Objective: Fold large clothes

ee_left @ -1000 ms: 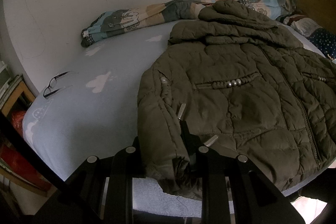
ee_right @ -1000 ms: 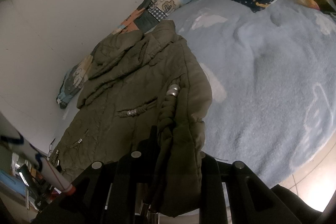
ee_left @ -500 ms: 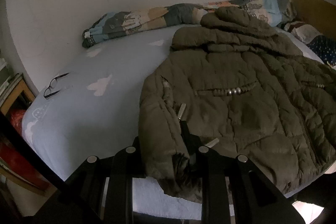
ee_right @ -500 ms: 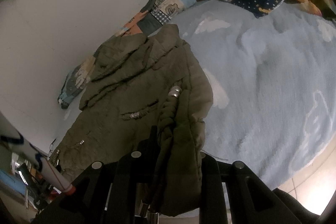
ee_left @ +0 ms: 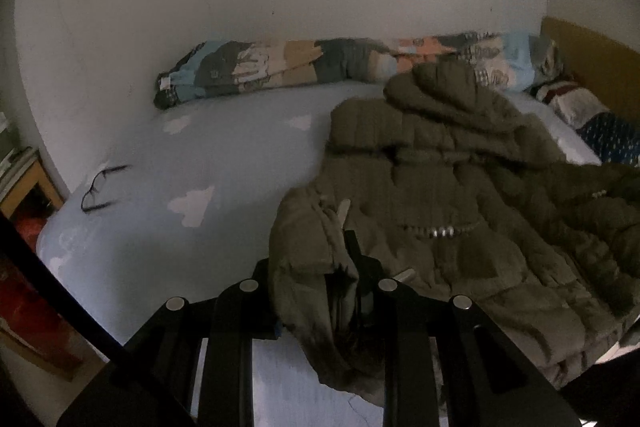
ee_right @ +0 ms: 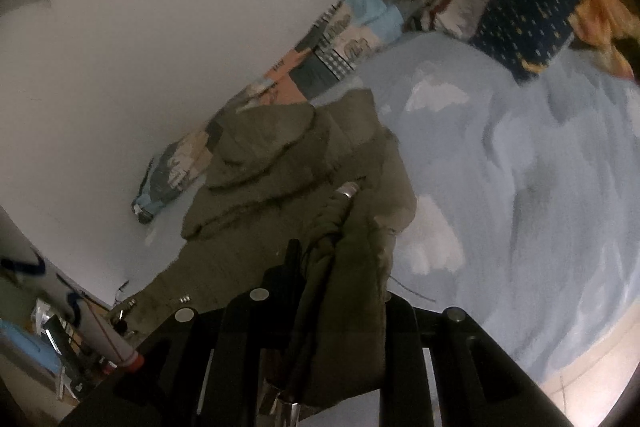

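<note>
An olive-green quilted jacket [ee_left: 460, 195] with a hood lies on a light blue bed [ee_left: 208, 163]. My left gripper [ee_left: 340, 267] is shut on the jacket's lower left corner, and cloth bunches and hangs between its fingers. My right gripper [ee_right: 320, 259] is shut on the jacket's [ee_right: 280, 155] lower right corner, where a cord with a metal toggle [ee_right: 347, 190] drapes over it. Both corners are lifted off the bed while the hood and shoulders rest on it. The fingertips are mostly hidden by cloth.
A rolled patchwork quilt [ee_left: 320, 67] lies along the white wall. Dark-rimmed glasses [ee_left: 100, 187] lie near the bed's left edge. Star-patterned bedding [ee_right: 524, 23] is piled at the head end. A cluttered shelf [ee_right: 52, 339] stands left of the bed, and a wooden headboard [ee_left: 592, 67] at the right.
Both grippers have risen and moved towards the wall with the jacket's lower corners. The hem has come up off the bed and the lower body is bunching towards the hood.
</note>
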Demonstrator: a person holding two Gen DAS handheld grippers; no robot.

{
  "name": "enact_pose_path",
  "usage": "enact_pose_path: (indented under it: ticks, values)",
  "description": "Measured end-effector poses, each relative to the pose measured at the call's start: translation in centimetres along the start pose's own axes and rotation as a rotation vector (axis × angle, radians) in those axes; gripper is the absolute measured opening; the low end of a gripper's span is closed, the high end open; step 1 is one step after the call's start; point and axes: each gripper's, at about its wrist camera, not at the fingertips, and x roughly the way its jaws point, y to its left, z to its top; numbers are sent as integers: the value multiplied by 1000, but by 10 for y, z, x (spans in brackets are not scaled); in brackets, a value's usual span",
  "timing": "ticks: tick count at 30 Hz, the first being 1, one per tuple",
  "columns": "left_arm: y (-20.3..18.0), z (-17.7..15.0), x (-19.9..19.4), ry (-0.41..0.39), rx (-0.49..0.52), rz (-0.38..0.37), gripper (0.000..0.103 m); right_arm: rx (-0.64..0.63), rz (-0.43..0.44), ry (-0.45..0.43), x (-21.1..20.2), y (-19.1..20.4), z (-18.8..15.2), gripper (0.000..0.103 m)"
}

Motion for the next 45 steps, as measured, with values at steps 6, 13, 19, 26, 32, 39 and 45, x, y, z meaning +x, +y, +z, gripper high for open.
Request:
enact_pose_path:
  ticks: [6, 13, 19, 26, 32, 39, 45]
  values:
    - [4, 53, 1, -47, -1, 10, 27, -11, 37, -36, -1, 16, 46, 19]
    - [2, 130, 15, -176, 12, 97, 32, -28, 56, -69, 19, 35, 108, 19]
    - [12, 193, 78, -194, -44, 114, 32, -46, 43, -80, 68, 51, 166, 19]
    - [39, 223, 130, -175, -165, 138, 32, 30, -9, -101, 168, 42, 227, 19]
    - [73, 222, 149, -161, -208, 167, 32, 103, -103, -96, 263, 31, 273, 19]
    - [81, 210, 147, -169, -210, 132, 32, 145, -325, -49, 372, 17, 296, 19]
    - [32, 207, 172, -102, -75, 4, 37, 167, -393, 39, 438, -4, 299, 36]
